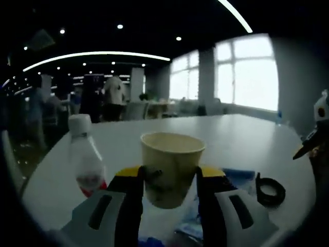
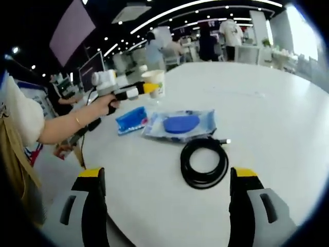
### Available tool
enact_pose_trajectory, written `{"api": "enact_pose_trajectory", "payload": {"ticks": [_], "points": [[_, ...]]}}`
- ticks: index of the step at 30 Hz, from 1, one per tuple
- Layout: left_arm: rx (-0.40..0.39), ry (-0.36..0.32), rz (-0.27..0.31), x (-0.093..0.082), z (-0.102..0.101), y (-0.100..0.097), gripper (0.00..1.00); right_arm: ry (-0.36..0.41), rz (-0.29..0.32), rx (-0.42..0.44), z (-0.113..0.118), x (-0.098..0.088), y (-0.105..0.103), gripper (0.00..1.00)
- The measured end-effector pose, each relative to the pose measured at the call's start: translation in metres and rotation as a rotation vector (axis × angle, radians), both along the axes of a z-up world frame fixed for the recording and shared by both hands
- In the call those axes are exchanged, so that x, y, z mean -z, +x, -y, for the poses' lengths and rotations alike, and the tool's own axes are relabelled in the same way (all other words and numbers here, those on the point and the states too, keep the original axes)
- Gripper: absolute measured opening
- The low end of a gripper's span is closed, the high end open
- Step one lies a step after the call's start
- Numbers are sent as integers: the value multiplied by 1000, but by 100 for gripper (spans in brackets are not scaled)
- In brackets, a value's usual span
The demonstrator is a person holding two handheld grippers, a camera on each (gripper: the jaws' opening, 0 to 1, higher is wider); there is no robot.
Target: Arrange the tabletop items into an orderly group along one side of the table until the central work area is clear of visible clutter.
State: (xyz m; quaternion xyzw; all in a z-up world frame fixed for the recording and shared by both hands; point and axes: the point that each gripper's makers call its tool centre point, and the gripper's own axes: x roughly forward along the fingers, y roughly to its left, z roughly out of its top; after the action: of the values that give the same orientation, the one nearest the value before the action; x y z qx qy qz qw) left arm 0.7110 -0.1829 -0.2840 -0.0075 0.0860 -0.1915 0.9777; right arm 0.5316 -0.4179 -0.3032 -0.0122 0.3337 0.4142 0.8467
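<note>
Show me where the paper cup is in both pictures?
Left gripper view: the cup sits low in the middle, gripped between the left tongs.
Right gripper view: the cup is upper left, at the tip of the left tongs.
Shared landmark: the black cable on the table.

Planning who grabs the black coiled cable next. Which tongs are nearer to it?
Right. The right tongs are open with the cable just ahead, between their jaws. The left tongs are farther off, shut on the paper cup.

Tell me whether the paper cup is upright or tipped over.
Upright. In the left gripper view the paper cup sits mouth-up between the left gripper jaws, its rim level and open toward the ceiling.
</note>
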Motion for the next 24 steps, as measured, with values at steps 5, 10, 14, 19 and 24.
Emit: {"api": "enact_pose_trajectory", "payload": {"ticks": [5, 10, 14, 19, 24], "points": [[-32, -14, -2, 10, -5, 11, 39, -3, -17, 15, 4, 8, 0, 99], [-57, 9, -27, 27, -6, 22, 39, -7, -33, 32, 11, 13, 0, 98], [-74, 14, -34, 36, -6, 31, 39, -7, -37, 40, 13, 15, 1, 98], [-98, -10, -43, 43, -8, 40, 39, -9, -45, 38, 13, 18, 1, 98], [-120, -23, -52, 48, -13, 47, 39, -14, -50, 39, 14, 20, 1, 98]]}}
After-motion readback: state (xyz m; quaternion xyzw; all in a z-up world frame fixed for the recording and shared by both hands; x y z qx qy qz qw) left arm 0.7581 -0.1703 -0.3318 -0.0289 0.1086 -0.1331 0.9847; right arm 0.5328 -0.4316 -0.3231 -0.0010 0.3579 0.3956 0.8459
